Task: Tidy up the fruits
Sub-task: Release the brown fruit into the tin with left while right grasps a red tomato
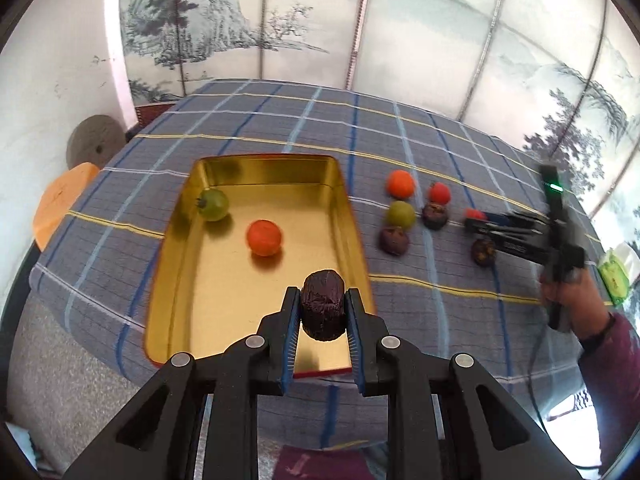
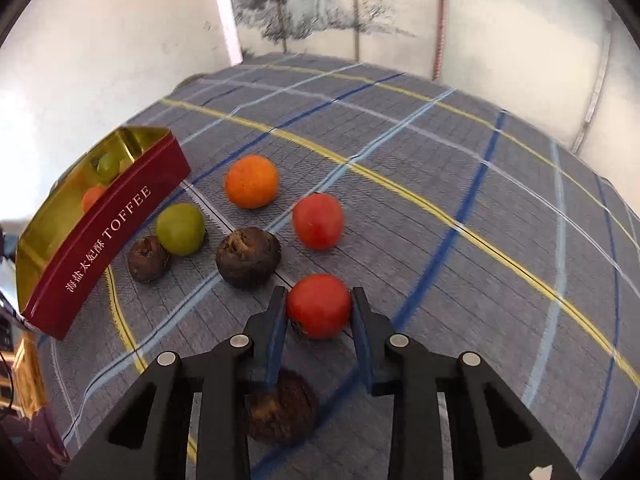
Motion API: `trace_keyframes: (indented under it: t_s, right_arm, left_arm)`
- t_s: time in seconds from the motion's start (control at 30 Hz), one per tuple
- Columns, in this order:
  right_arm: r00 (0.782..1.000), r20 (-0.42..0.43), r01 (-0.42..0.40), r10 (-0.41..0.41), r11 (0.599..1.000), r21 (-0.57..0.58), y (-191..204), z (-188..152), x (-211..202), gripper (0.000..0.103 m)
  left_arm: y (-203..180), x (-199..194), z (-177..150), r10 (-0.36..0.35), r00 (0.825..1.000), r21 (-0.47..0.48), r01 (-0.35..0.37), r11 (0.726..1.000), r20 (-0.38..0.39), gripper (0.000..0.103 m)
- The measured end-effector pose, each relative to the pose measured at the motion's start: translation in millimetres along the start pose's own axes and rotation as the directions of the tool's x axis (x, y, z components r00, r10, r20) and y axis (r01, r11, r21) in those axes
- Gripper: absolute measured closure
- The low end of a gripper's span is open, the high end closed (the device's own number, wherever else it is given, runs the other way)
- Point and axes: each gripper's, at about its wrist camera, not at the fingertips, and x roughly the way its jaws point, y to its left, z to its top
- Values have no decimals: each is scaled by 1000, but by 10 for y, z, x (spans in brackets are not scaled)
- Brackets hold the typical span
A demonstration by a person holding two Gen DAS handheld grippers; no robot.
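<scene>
My left gripper (image 1: 323,307) is shut on a dark purple fruit (image 1: 323,304), held over the near end of a gold tin tray (image 1: 216,300). In the tray lie a green fruit (image 1: 214,204) and an orange fruit (image 1: 263,237). My right gripper (image 2: 320,308) is shut on a red fruit (image 2: 319,305) just above the checked cloth; it also shows in the left wrist view as the right gripper (image 1: 474,220). Loose on the cloth are an orange fruit (image 2: 251,181), a red fruit (image 2: 318,221), a green fruit (image 2: 180,229) and three dark fruits (image 2: 247,257), (image 2: 147,258), (image 2: 280,408).
The tray's red side wall (image 2: 108,240) reads TOFFEE. A checked cloth (image 1: 400,140) covers the table, with painted screen panels (image 1: 304,20) behind. An orange stool (image 1: 60,208) stands at the left edge, a green packet (image 1: 616,276) at the right. A person's hand and sleeve (image 1: 592,320) hold the right gripper.
</scene>
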Motion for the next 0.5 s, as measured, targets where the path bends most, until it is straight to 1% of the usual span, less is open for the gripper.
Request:
trace_keyframes:
  t_s: [0.1,0.2,0.33,0.5]
  right_arm:
    - [999,38,18,-21,996,84,-171,-226,-205,75]
    - [998,53,38,-46,990,139,-304,-449,-390,75]
    - [995,66,67,-80,982,174,-398,-640,-600,75]
    - [991,81,88,-105,977,193,-455,-736,-763,75]
  left_arm:
    - [130,84,3,41,999,-6,-41,999,3,80]
    - [243,228,2,87,996,-3,-87,996,-15,80]
    - [370,385,11,118,993,-4,-119,993,-26,80]
    - [406,530,36,160,987,26,-160,987,-28,80]
